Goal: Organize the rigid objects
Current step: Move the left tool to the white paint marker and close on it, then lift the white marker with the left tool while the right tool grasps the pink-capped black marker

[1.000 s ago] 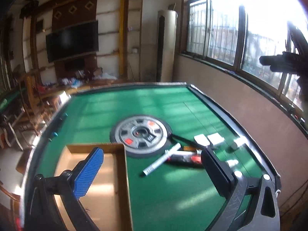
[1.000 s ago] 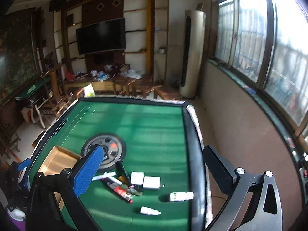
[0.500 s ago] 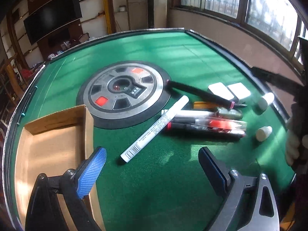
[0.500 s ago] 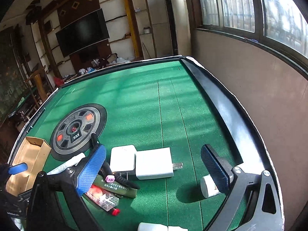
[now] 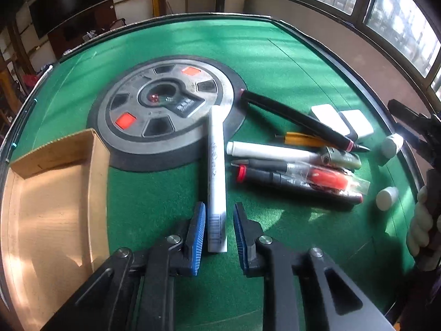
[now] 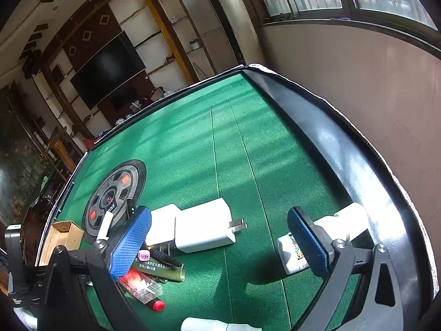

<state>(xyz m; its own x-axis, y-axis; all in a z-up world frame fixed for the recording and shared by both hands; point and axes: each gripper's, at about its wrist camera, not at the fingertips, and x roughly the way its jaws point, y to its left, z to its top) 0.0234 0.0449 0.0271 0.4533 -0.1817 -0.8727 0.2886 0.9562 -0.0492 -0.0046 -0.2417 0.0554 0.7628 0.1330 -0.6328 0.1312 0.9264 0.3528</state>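
Note:
In the left wrist view a long white marker (image 5: 216,176) lies on the green table, its near end between the fingers of my left gripper (image 5: 219,231). The jaws are narrowed around it with small gaps each side. A cardboard box (image 5: 55,198) sits to the left. Several pens and markers (image 5: 297,171) lie in a pile to the right. In the right wrist view my right gripper (image 6: 220,244) is wide open and empty above two white chargers (image 6: 204,227), with a small white bottle (image 6: 292,253) by its right finger (image 6: 308,241).
A round grey dial panel (image 5: 165,110) sits in the table's middle. Two small white bottles (image 5: 387,198) stand near the right rim (image 5: 386,102). Another white bottle (image 6: 209,324) lies at the near edge in the right wrist view. The wall runs close along the right.
My left gripper has come down and forward over the white marker and narrowed from wide open to close around it. The marker has turned to lie along the fingers. My right gripper has dropped nearer the chargers.

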